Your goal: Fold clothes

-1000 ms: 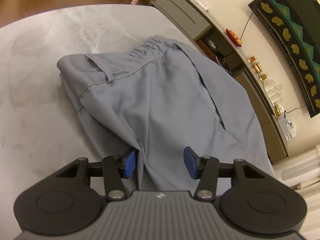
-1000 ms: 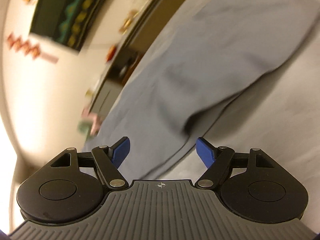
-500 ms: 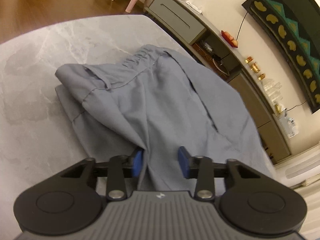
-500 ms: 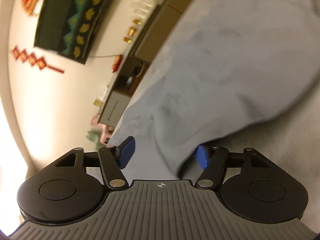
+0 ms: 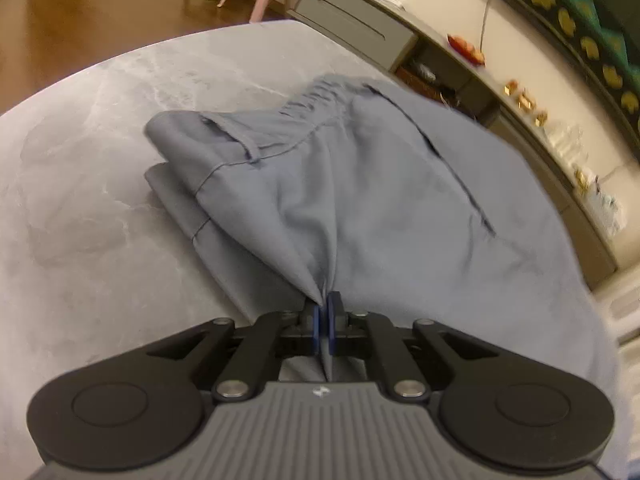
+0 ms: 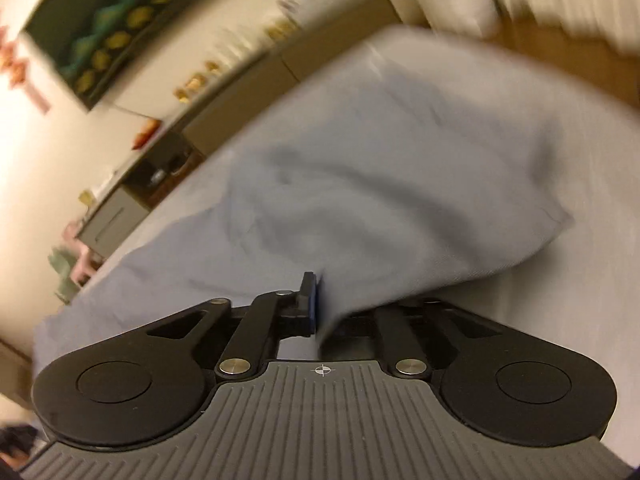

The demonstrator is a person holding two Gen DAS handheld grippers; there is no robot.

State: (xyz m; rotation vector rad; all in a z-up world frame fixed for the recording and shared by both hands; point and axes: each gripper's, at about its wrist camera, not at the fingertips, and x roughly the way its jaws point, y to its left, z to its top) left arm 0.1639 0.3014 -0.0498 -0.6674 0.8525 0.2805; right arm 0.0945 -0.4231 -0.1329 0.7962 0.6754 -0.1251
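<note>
Both grippers' fingers, spread a second ago, came together on the grey trousers (image 5: 360, 200): the left gripper (image 5: 323, 320) pinched a near fold, and the right gripper (image 6: 320, 304) was closing on the hem.

A pale grey marble-patterned table (image 5: 92, 184) with a rounded far edge carried the load, its veined top bare on the left and along the far side in the left wrist view. Directly on it lay a pair of grey trousers (image 5: 392, 200), spread across the middle and right of the top, the gathered waistband at the far end and a folded double layer of cloth on the left resting flat on the stone. In the blurred right wrist view the same cloth (image 6: 400, 168) lay bunched over the tabletop (image 6: 592, 264), with bare surface showing to its right.
</note>
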